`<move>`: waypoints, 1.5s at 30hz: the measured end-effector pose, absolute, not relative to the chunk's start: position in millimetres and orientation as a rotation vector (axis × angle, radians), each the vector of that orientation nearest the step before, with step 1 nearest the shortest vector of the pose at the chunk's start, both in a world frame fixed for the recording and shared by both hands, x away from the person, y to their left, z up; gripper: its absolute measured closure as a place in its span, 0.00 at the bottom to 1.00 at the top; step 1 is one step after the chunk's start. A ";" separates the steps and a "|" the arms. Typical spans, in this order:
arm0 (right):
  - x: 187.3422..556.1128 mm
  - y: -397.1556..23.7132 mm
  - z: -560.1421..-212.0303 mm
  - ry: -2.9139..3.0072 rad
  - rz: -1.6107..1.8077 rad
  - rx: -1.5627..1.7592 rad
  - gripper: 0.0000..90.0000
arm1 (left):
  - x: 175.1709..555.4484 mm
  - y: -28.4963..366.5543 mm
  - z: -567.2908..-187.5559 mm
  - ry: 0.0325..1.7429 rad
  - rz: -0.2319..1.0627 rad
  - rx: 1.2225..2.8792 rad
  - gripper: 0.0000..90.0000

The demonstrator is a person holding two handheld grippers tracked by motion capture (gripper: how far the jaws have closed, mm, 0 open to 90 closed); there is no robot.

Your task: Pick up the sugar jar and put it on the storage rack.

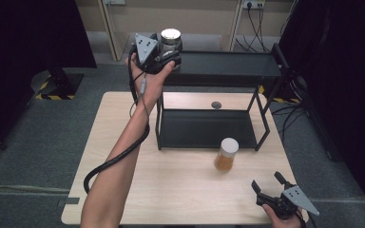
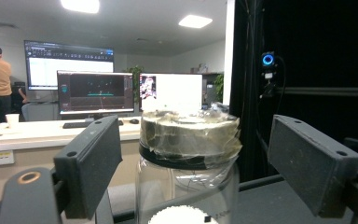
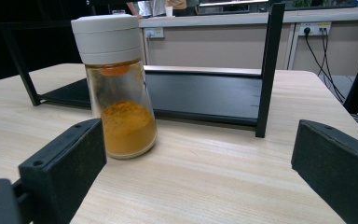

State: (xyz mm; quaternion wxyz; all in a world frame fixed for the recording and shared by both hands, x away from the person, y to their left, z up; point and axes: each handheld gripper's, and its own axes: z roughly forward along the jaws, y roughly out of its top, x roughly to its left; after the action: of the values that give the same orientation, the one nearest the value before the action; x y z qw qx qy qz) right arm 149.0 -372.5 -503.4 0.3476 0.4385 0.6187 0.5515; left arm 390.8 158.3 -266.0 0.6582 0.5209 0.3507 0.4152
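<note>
1. The left gripper (image 1: 170, 51), black with a grey three-cornered plate on top, is raised at about 11 o'clock from the table's middle in the high view, over the left end of the black two-tier metal rack's (image 1: 228, 69) top shelf.
2. Its jaws stand wide apart. In the left gripper view a clear glass jar with a tape-wrapped lid (image 2: 189, 154) stands upright between them, with a gap on each side, so the pads do not press on it.
3. In the high view the same jar (image 1: 170, 40) stands on the top shelf at its left end, at the gripper's tip, its pale round lid facing up.
4. The right gripper (image 1: 267, 183) rests low at about 5 o'clock, near the front right corner of the light wooden table (image 1: 123, 142), held by a hand (image 1: 280, 219) at the bottom edge.
5. Its jaws are spread wide and hold nothing; in the right gripper view both black jaws flank bare tabletop.
6. A clear glass spice jar with a white cap and orange powder inside (image 1: 226, 154) stands upright on the table, just in front of the rack's lower shelf, at about 11 o'clock from the right gripper and apart from it.
7. In the right gripper view that spice jar (image 3: 117, 88) stands beyond the left-hand jaw, untouched.
8. A small dark round disc (image 1: 216, 105) lies on the table behind the rack.
</note>
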 end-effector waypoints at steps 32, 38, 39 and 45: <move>149.1 -371.7 -503.1 1.607 1.425 1.134 0.03 | 317.4 178.8 -319.8 0.672 0.883 1.224 0.17; 148.9 -371.8 -503.3 1.606 1.425 1.134 0.04 | 308.4 180.1 -332.2 0.677 0.867 1.216 0.16; 149.0 -371.7 -503.2 1.607 1.425 1.134 0.03 | 307.3 180.2 -334.3 0.676 0.866 1.219 0.16; 149.0 -371.8 -503.2 1.606 1.426 1.135 0.03 | 300.5 184.0 -345.4 0.680 0.864 1.226 0.16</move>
State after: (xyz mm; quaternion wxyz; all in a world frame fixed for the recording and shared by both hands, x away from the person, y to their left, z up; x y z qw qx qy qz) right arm 149.0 -371.8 -503.2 0.3488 0.4378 0.6198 0.5500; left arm 300.5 184.0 -345.4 0.6797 0.5460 0.3028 0.3850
